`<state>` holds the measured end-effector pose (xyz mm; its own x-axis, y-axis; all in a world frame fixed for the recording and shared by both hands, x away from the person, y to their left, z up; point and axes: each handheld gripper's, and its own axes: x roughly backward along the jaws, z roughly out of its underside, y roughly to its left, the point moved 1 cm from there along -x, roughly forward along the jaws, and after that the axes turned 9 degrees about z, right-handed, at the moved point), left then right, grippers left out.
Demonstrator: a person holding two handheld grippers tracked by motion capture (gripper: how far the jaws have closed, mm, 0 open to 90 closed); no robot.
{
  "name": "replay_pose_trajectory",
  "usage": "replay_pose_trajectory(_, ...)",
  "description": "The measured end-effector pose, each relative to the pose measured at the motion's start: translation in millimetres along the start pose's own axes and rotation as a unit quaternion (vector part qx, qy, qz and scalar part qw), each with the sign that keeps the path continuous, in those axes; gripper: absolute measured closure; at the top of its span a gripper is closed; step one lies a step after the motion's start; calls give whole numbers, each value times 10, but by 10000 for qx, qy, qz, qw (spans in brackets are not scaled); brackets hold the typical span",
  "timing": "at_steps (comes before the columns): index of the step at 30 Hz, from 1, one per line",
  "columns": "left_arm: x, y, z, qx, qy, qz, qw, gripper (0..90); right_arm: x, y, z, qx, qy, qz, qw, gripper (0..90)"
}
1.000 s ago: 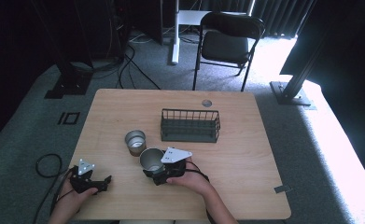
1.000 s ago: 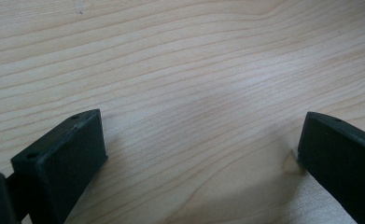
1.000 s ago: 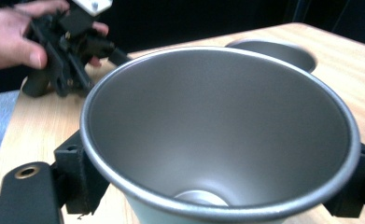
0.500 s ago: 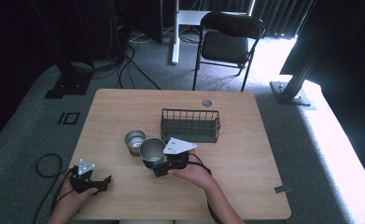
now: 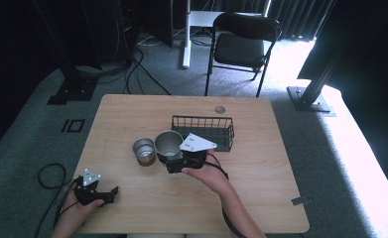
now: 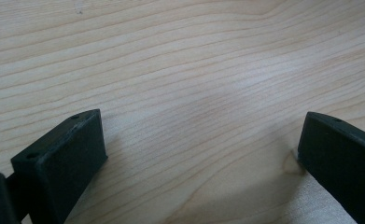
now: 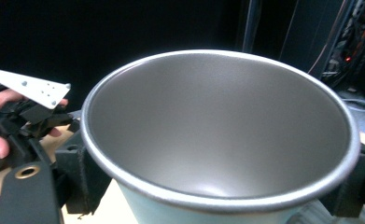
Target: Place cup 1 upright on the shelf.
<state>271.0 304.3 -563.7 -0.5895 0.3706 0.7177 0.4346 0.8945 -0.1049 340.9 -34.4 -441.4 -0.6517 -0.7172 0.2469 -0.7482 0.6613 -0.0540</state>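
Right gripper (image 5: 174, 159) clamps the steel cup (image 5: 168, 144); keep it level, clearing the second cup (image 5: 144, 150). Left gripper (image 5: 107, 192) rests open on the tabletop (image 5: 261, 163).

2 metal cups: a wide-mouthed steel cup (image 5: 168, 144) is clamped between the right gripper (image 5: 174, 161)'s fingers, lifted and tilted, just beside a second steel cup (image 5: 144, 150) standing upright on the worktop (image 5: 261, 163), near a black wire basket (image 5: 204, 130).
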Motion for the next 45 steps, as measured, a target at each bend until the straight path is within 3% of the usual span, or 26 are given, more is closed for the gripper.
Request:
replay_pose_trajectory(9, 0, 0, 0, 0, 1, 3, 10000, 17, 56, -154, -172, -37, -147, 352, 9993, 135)
replay_pose_trajectory(21, 0, 0, 0, -1, 1, 3, 10000, 17, 97, -420, -265, -257, -348, 950, 9945, 135)
replay_pose_trajectory(22, 0, 0, 0, -1, 0, 4, 10000, 17, 102, -481, -268, -368, -334, 1054, 9932, 135)
replay_pose_trajectory(26, 0, 0, 0, -1, 0, 1, 10000, 17, 117, -566, -260, -447, -372, 1289, 9900, 135)
replay_pose_trajectory(30, 0, 0, 0, 0, 1, 3, 10000, 17, 134, -716, -217, -590, -395, 1643, 9839, 135)
replay_pose_trajectory(32, 0, 0, 0, 0, 2, 2, 10000, 17, 137, -749, -209, -605, -383, 1686, 9831, 135)
replay_pose_trajectory(34, 1, 0, 0, -1, 4, 5, 10000, 17, 136, -841, -194, -625, -380, 1891, 9792, 135)
replay_pose_trajectory(35, 1, 0, 0, -1, 4, 5, 10000, 17, 136, -841, -194, -625, -380, 1891, 9792, 135)
replay_pose_trajectory(38, -1, 0, 0, 1, -4, 0, 10000, 17, 139, -970, -177, -679, -344, 2176, 9731, 135)
replay_pose_trajectory(40, -1, -1, 0, 8, -5, 3, 10000, 17, 141, -1003, -171, -683, -325, 2236, 9717, 135)
replay_pose_trajectory(41, -1, -1, 0, 9, -5, 4, 10000, 18, 143, -1072, -160, -714, -302, 2373, 9683, 135)
replay_pose_trajectory(42, -1, -1, 0, 9, -5, 4, 10000, 17, 143, -1072, -160, -714, -302, 2373, 9683, 135)
replay_pose_trajectory(44, -1, -1, 1, 7, -5, 3, 10000, 17, 144, -1164, -141, -678, -260, 2565, 9638, 135)
replay_pose_trajectory(45, -1, -1, 1, 7, -5, 3, 10000, 17, 144, -1164, -141, -678, -260, 2565, 9638, 135)
